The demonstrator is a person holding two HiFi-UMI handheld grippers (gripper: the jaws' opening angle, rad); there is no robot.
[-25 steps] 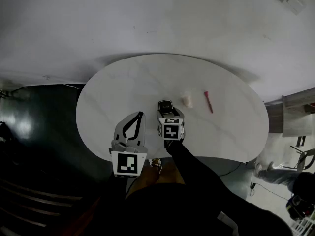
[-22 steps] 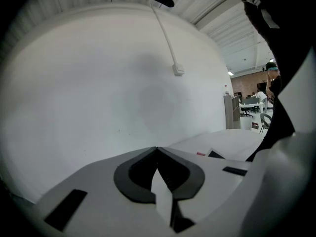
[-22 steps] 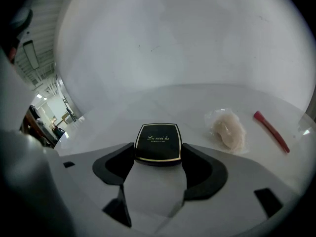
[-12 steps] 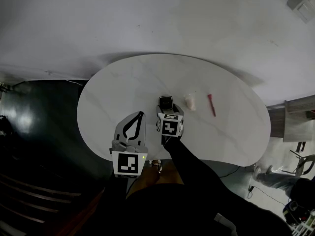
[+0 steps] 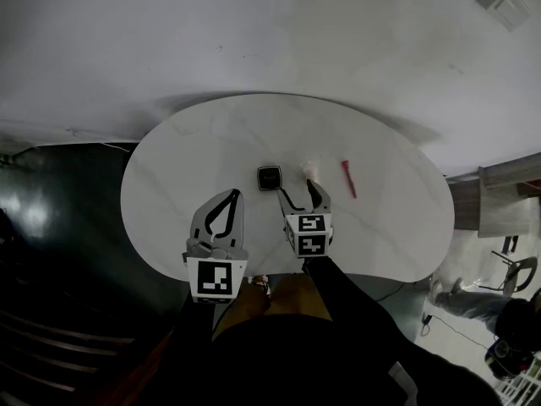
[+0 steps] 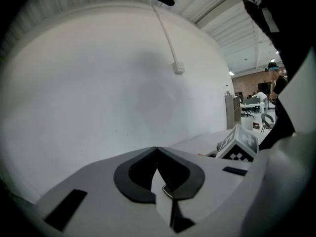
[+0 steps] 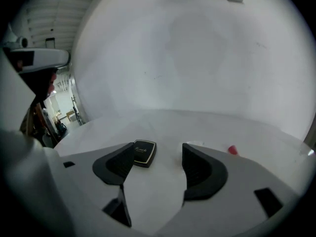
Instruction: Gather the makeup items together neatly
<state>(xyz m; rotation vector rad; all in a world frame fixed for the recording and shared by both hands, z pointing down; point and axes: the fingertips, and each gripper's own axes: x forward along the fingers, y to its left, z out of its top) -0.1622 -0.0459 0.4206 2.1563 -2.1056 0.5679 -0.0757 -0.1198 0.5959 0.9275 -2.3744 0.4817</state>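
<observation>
So, on the white surface [image 5: 186, 167] three items lie in a loose row, not yet touching; the gathering looks part done. Your left tongs [image 5: 232, 196] are pressed together, empty, near you. Your right tongs [image 5: 299, 193] stand apart, holding nothing. The black compact [image 5: 269, 178] lies free just far-left of them, the red stick [image 5: 348, 178] at the right, the small white piece [image 5: 309, 170] between. A second ago those tongs met the compact; they have backed off.

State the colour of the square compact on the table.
Black compact with a thin light edge; right gripper view shows it best.
</observation>
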